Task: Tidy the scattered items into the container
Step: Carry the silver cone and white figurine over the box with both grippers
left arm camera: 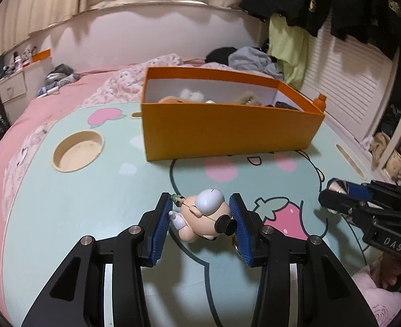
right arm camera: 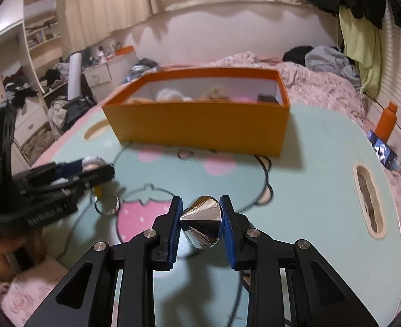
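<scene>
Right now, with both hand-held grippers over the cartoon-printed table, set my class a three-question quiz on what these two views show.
1. True or false: the orange cardboard box is empty.
2. What does the left hand-held gripper grip?
A. a small plastic figurine with a tiny black top hat
B. a glass cup
C. a spoon
3. Fill in: the right hand-held gripper is shut on a shiny ____-coloured double-cone object.

Key:
1. False; soft items lie inside.
2. A, the figurine.
3. Silver.
</scene>
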